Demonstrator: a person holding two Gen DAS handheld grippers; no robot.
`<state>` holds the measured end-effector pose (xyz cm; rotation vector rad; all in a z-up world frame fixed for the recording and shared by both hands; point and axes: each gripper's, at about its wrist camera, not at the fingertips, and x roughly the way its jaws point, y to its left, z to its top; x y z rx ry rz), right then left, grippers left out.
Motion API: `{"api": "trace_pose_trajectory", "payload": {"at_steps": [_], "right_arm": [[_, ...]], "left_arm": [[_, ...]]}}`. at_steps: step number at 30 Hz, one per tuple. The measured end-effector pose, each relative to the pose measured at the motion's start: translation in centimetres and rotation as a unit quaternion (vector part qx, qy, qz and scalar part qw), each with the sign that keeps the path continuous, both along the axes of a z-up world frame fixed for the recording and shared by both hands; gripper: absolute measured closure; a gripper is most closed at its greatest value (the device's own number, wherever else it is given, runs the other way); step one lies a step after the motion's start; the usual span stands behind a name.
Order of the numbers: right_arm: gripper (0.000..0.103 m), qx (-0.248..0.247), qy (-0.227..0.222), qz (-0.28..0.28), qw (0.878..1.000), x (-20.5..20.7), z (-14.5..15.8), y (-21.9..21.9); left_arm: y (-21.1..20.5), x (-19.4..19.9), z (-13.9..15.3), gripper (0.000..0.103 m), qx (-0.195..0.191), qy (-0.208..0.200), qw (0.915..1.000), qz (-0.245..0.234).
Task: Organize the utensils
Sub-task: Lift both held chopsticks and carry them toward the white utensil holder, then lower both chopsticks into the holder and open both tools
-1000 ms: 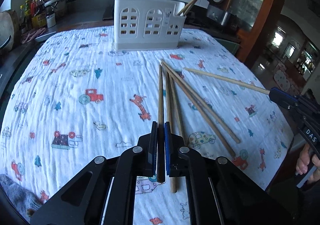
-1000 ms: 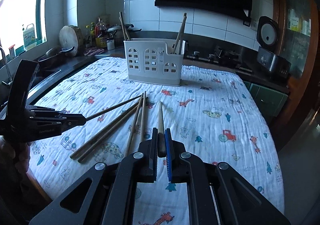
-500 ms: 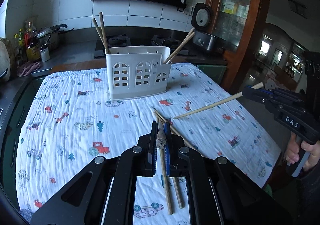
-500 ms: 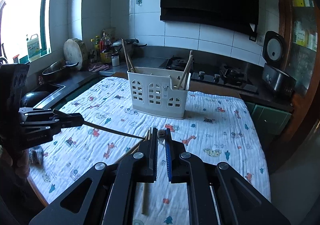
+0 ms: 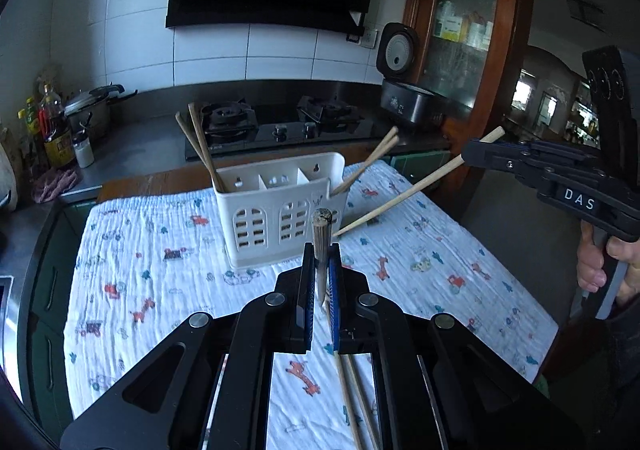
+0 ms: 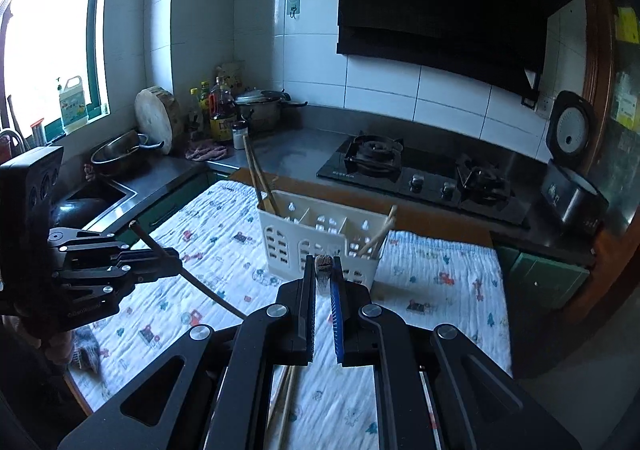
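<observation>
The utensil caddy (image 5: 280,205) stands on the cloth (image 5: 160,290) toward the far end of the worktop (image 5: 132,179). Chopsticks (image 5: 200,145) lean in its left and right end compartments. Loose chopsticks (image 5: 352,398) lie on the cloth nearer the camera. Behind the caddy sits the stove (image 5: 280,125), with a rice cooker (image 5: 404,89) to its right.

**Chopsticks held over the cloth**

Left gripper (image 5: 321,270) clamped on a dark chopstick (image 5: 321,228), butt end up, just in front of the white caddy (image 5: 280,209). Right gripper (image 5: 474,155) beside the caddy's right, pinching a pale chopstick (image 5: 400,197) slanting down toward the caddy's base. Two chopstick pairs (image 5: 200,147) leaning in the caddy's end compartments. Loose chopsticks (image 5: 352,402) on the printed cloth (image 5: 160,290), nearer than the caddy.
</observation>
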<state>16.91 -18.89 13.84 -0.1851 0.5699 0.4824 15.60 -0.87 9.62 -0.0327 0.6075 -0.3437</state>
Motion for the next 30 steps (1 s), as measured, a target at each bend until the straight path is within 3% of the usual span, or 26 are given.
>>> {"api": "trace_pose_trajectory", "payload": {"at_steps": [6,11,20,30], "right_arm": [[0.096,-0.007,-0.014,-0.003,1.000,2.6,3.5,0.7],[0.096,-0.015,-0.020,-0.017,1.000,4.6,4.7,0.8],[0.096,-0.025,-0.011,-0.028,0.999,7.8,4.5,1.2],[0.096,-0.035,0.039,-0.025,0.998,11.5,1.8,2.1]], "left_arm": [[1.4,1.9,6.5,0.098,0.000,-0.057,0.9984,0.006],[2.3,4.8,9.4,0.098,0.009,-0.078,0.9964,0.031],[3.5,10.7,7.5,0.098,0.008,-0.039,0.9973,0.061],[4.1,14.8,4.2,0.098,0.022,0.011,0.9973,0.069]]}}
